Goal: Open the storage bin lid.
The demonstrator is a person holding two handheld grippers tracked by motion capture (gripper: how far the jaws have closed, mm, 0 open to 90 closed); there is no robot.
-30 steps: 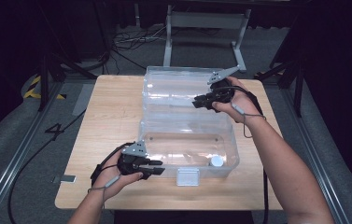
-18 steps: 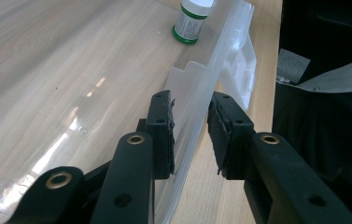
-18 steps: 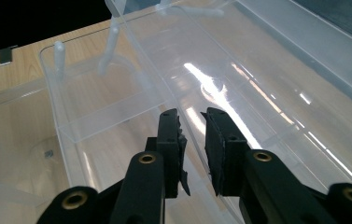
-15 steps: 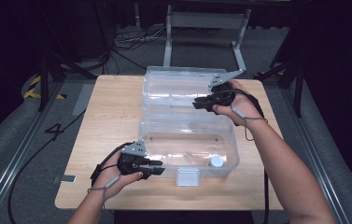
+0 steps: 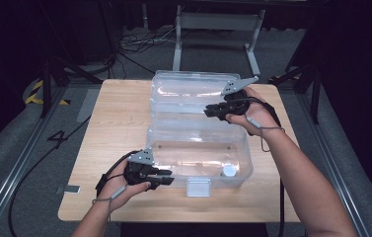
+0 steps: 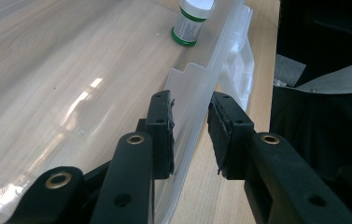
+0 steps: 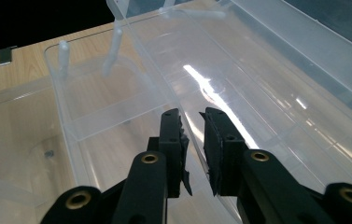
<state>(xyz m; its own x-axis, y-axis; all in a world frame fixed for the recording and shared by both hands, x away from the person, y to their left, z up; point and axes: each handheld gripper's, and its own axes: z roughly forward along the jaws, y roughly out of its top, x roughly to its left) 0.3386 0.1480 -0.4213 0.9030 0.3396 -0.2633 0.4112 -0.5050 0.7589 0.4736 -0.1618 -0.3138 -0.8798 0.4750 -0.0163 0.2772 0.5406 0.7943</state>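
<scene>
A clear plastic box [image 5: 198, 177] stands on the wooden table [image 5: 114, 123], its lid [image 5: 188, 94] swung back behind it. A small white-capped bottle [image 5: 229, 171] stands inside at the near right corner; it is green-based in the left gripper view [image 6: 190, 23]. My left gripper [image 5: 168, 177] is at the box's near left corner, its jaws shut on the front wall [image 6: 197, 79]. My right gripper [image 5: 208, 111] reaches over the lid's right part. Its jaws [image 7: 192, 116] straddle the lid's thin edge [image 7: 257, 93] with a gap on both sides.
A white latch [image 5: 198, 187] sticks out from the box's front. A metal frame [image 5: 213, 29] and cables lie on the floor beyond the table. A floor rail [image 5: 20, 163] runs along the left. Bare tabletop stretches left of the box.
</scene>
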